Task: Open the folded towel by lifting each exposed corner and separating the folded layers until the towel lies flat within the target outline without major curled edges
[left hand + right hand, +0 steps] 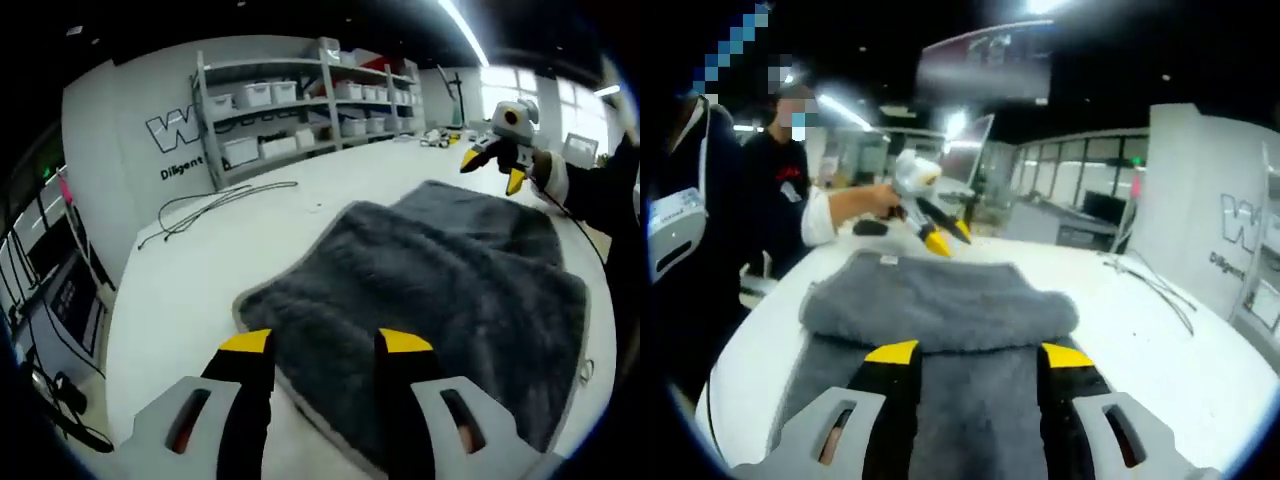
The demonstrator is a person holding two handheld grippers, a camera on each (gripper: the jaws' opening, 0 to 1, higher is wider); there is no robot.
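A grey fluffy towel (pixel 440 280) lies on the white table (pixel 190 290), with its layers still folded over each other. My left gripper (pixel 325 342) stands open over the towel's near edge, nothing between its jaws. Across the towel, a hand holds my right gripper (pixel 492 170) above the far edge, its yellow tips apart. In the right gripper view the towel (pixel 940 300) shows a thick folded layer with a rounded near edge. My right gripper (pixel 980 353) is open just above that layer. Over the far edge hovers the left gripper (pixel 948 238), held by a hand.
Metal shelves (pixel 300 100) with white bins stand beyond the table by a lettered wall. A thin cable (pixel 220 200) lies on the table left of the towel, and the cable (pixel 1150 280) trails toward the right. A person (pixel 680 230) stands by the table's left side.
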